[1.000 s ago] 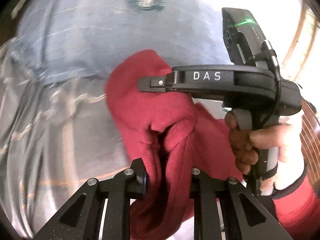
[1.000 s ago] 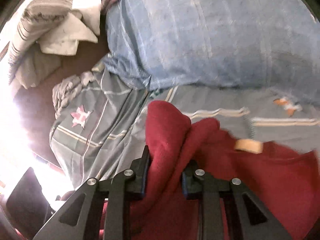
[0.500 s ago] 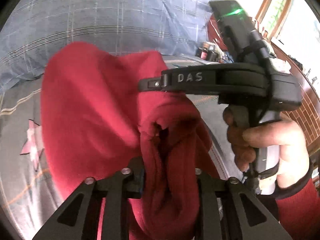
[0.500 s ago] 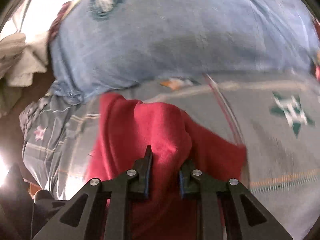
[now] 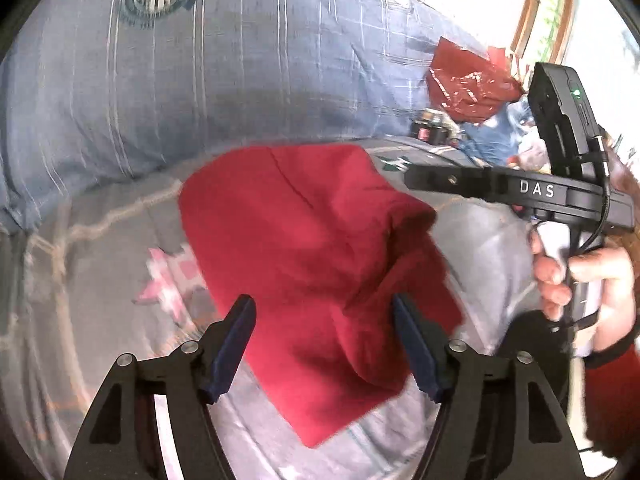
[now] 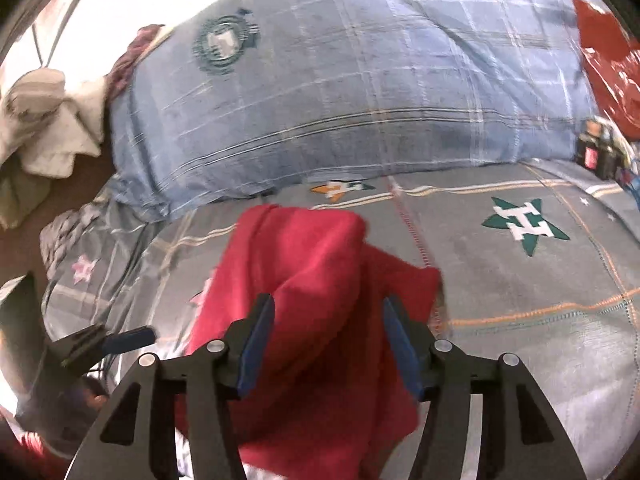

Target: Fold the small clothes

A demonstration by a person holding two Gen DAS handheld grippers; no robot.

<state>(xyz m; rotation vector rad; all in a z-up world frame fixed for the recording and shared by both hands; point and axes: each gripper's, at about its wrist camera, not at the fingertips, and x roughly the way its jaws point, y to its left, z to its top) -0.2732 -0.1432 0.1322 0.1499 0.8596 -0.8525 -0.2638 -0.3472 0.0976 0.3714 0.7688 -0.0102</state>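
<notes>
The red garment [image 5: 312, 264] lies in a loose heap on the grey star-patterned bedsheet [image 6: 520, 304], just below the blue plaid pillow [image 6: 360, 96]. Both claws are opening over it: the left claw [image 5: 324, 344] stands wide with cloth between its 2 fingers, seemingly untouched, and the right claw [image 6: 328, 344] likewise straddles a raised fold without pinching it.

- The left gripper [image 5: 324, 340] has black skeletal arms with silver screws and dark blue fingers [image 5: 232, 344].
- The right gripper [image 6: 328, 344] looks the same; its side reads "DAS", with a green light and black cable.
- The right hand [image 5: 580, 280] wears a red sleeve with a dark cuff.
</notes>
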